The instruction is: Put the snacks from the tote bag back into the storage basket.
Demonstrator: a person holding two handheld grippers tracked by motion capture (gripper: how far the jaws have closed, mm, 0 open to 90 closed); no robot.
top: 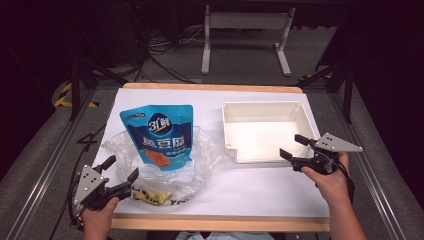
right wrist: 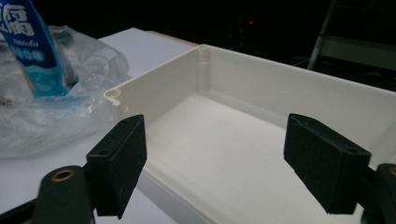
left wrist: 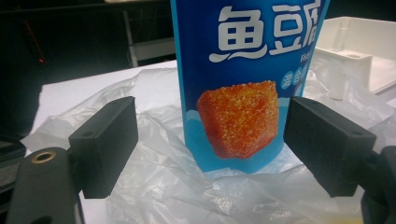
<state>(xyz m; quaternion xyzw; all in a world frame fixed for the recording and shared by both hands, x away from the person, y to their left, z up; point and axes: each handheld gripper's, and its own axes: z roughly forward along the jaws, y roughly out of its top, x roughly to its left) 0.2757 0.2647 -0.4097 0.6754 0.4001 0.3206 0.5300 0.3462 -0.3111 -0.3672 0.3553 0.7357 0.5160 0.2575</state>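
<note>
My left gripper [top: 121, 170] jaws wide apart, holding nothing, just near blue pouch [top: 159, 136]. Pouch stands on clear bag [top: 200, 155], left of white tray [top: 300, 117]. My right gripper [top: 295, 147] jaws apart at tray's near edge.

Blue snack pouch [top: 159, 135] with white lettering and an orange cube picture stands upright on crumpled clear plastic bag [top: 200, 165], left of empty white tray [top: 227, 127].

Left gripper [top: 122, 171]: black body, blocky black pads [left wrist: 109, 140], brass-ringed screw hole, grey three-cornered top plate, trailing black cable. Right gripper [top: 295, 147]: same build. Bare forearms, dark strap at right wrist.
</note>
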